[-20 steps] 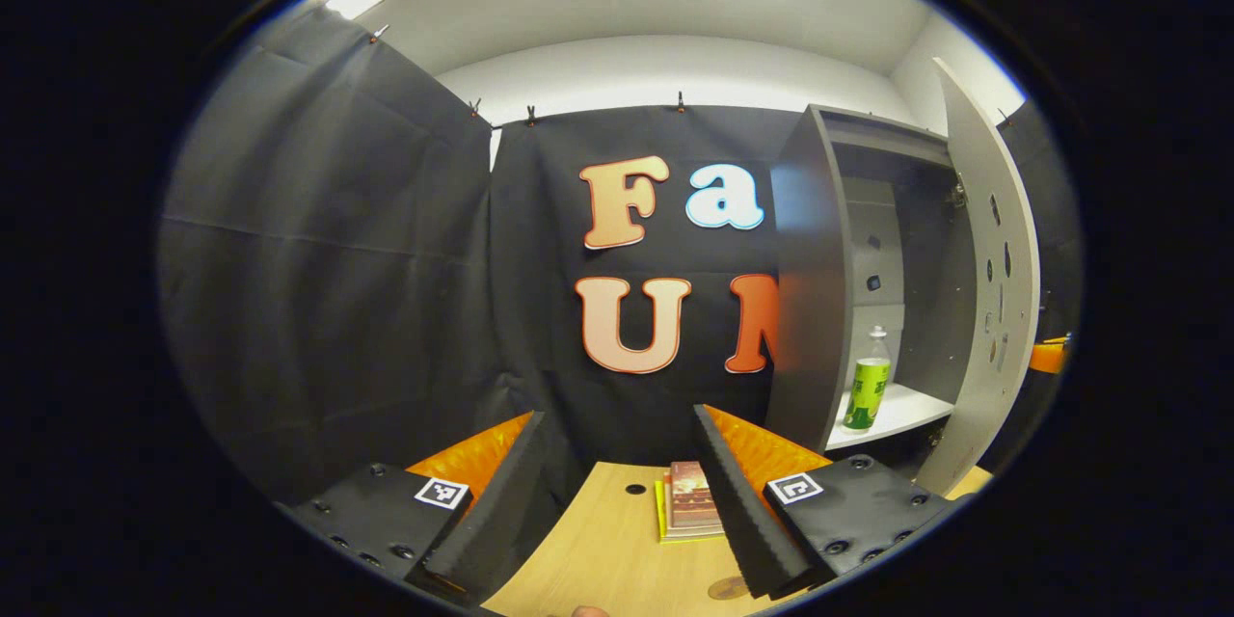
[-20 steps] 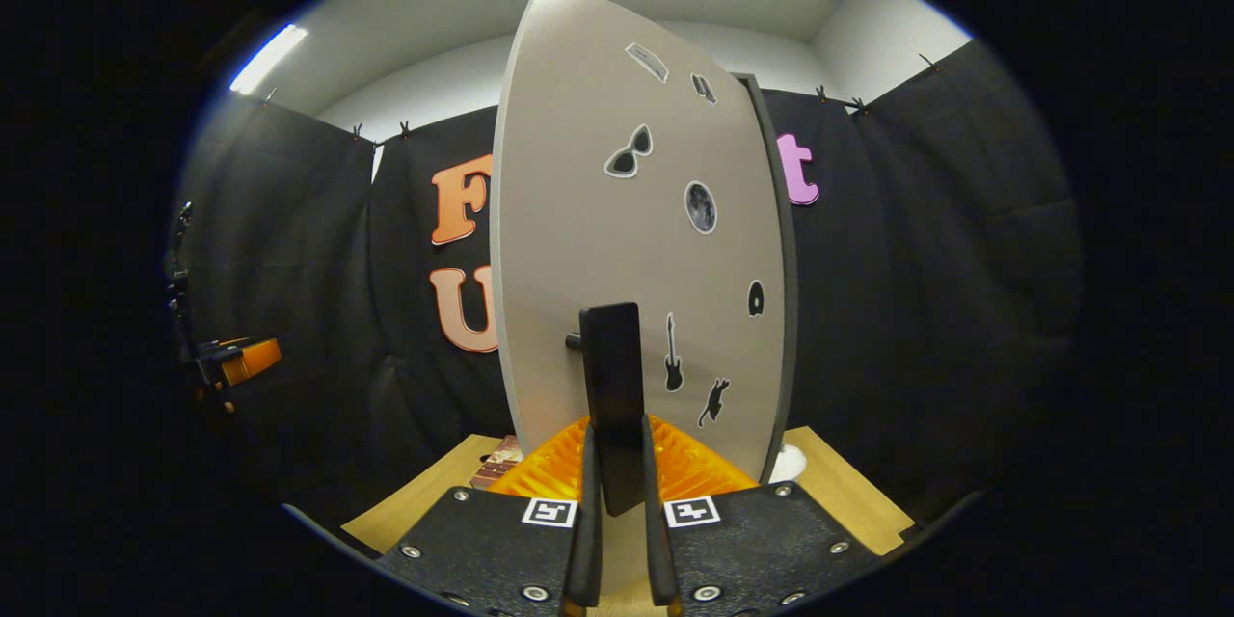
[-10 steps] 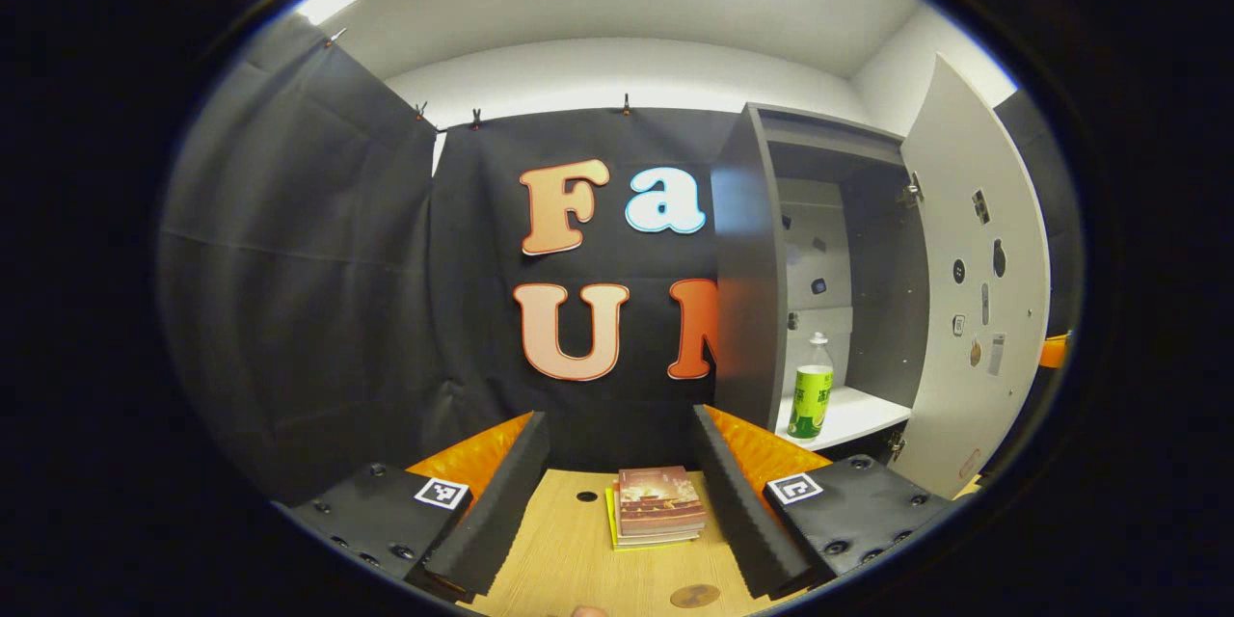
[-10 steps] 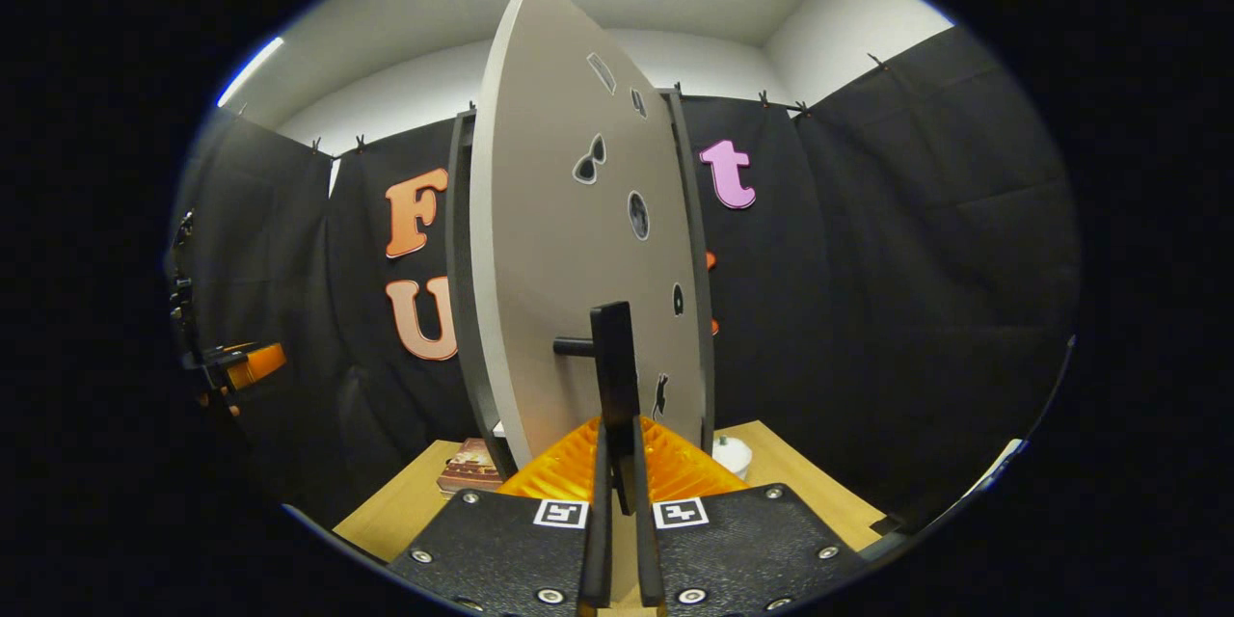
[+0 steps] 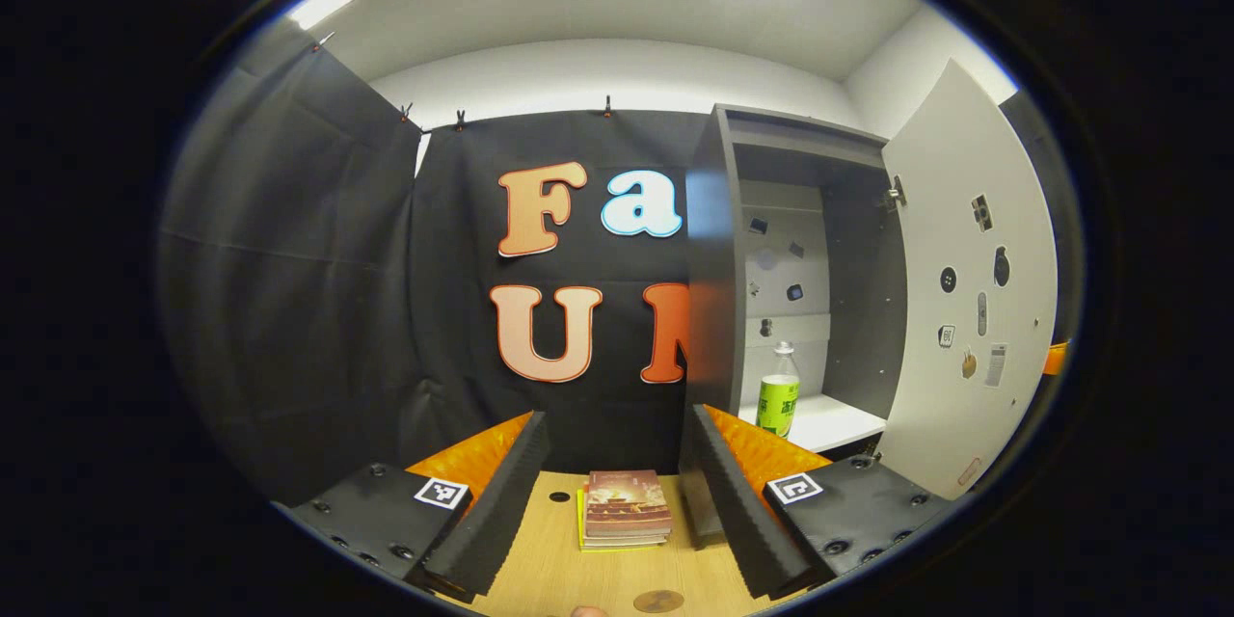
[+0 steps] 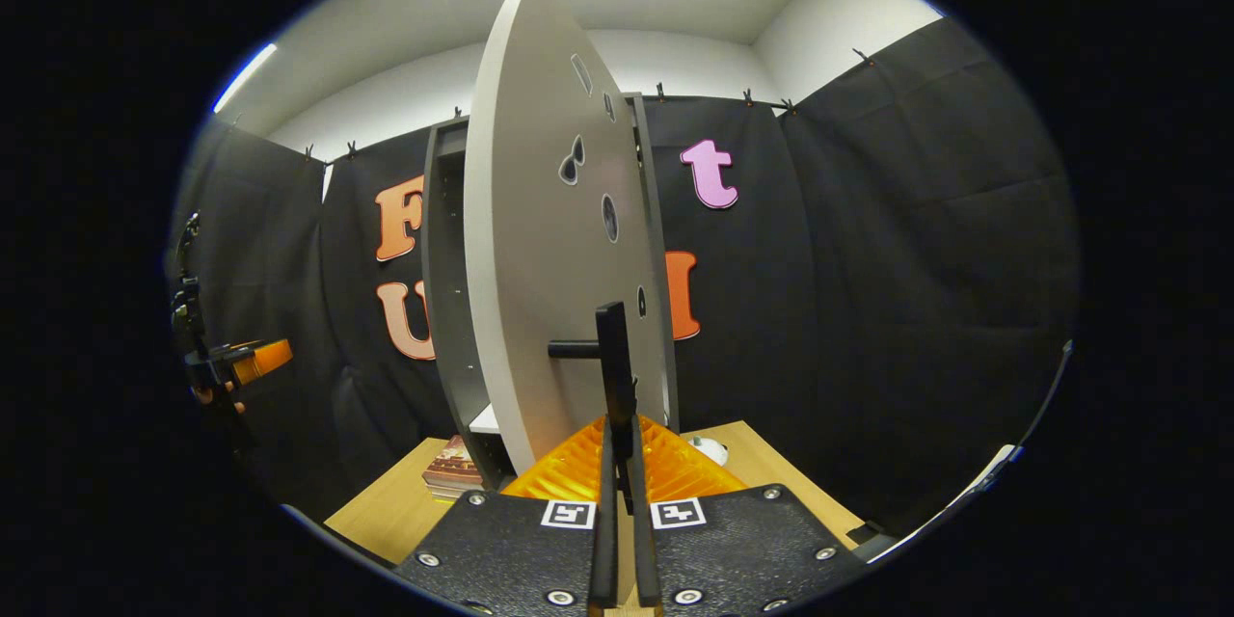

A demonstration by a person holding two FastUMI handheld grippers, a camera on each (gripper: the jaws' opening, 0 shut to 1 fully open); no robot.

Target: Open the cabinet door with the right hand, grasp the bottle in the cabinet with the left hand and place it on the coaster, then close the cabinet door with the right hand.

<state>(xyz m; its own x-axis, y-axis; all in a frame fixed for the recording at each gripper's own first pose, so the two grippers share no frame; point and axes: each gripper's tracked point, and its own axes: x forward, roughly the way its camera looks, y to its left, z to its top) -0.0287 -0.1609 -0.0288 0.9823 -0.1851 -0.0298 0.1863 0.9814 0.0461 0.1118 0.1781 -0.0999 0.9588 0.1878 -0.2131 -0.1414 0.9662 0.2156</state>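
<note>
The grey cabinet (image 5: 711, 260) stands on the table with its door (image 5: 964, 308) swung wide to the right. Inside, a bottle (image 5: 777, 395) with a green label and white cap stands upright on the white shelf (image 5: 834, 421). A round brown coaster (image 5: 659, 602) lies on the table close below my left gripper (image 5: 612, 501), which is open and holds nothing. In the right gripper view the door (image 6: 540, 260) is seen nearly edge-on. My right gripper (image 6: 619, 463) is shut on the door's black handle (image 6: 613, 347).
A small stack of books (image 5: 625, 508) lies on the wooden table (image 5: 554, 569) between my left gripper's fingers, left of the cabinet. A small white object (image 6: 711, 448) sits on the table right of the door. The left gripper (image 6: 231, 362) shows far off at the left.
The door has swung further open, pulled by my right gripper. In the left gripper view the cabinet and bottle have shifted left and more of the inside shows.
</note>
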